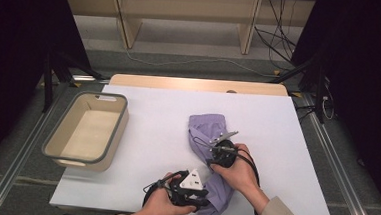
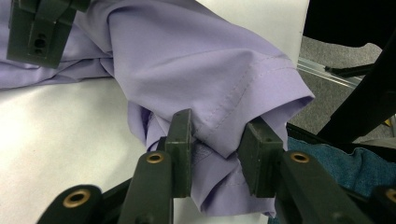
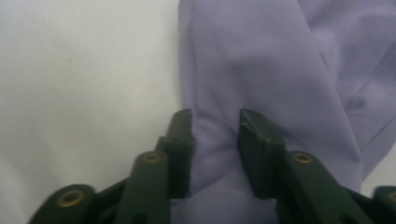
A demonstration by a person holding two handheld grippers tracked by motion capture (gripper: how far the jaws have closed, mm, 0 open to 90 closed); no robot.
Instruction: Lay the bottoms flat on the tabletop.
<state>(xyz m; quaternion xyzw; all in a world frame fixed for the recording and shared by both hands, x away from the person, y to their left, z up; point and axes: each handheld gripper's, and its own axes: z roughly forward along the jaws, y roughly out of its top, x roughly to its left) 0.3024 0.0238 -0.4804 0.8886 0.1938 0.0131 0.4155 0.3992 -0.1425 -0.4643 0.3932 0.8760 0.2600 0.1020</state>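
While the white surface (image 1: 151,135) carries the rolled lilac garment (image 1: 208,153) at its near right, well apart from the bin (image 1: 88,131), bunch it evenly: left gripper (image 2: 219,154) fingers pinch the hemmed end; right gripper (image 3: 215,135) fingers straddle a fold, part-open, so close before lifting.

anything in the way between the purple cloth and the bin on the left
Nothing visible: only bare white table lies between the purple cloth and the bin, and both grippers' fingers are already at the cloth.
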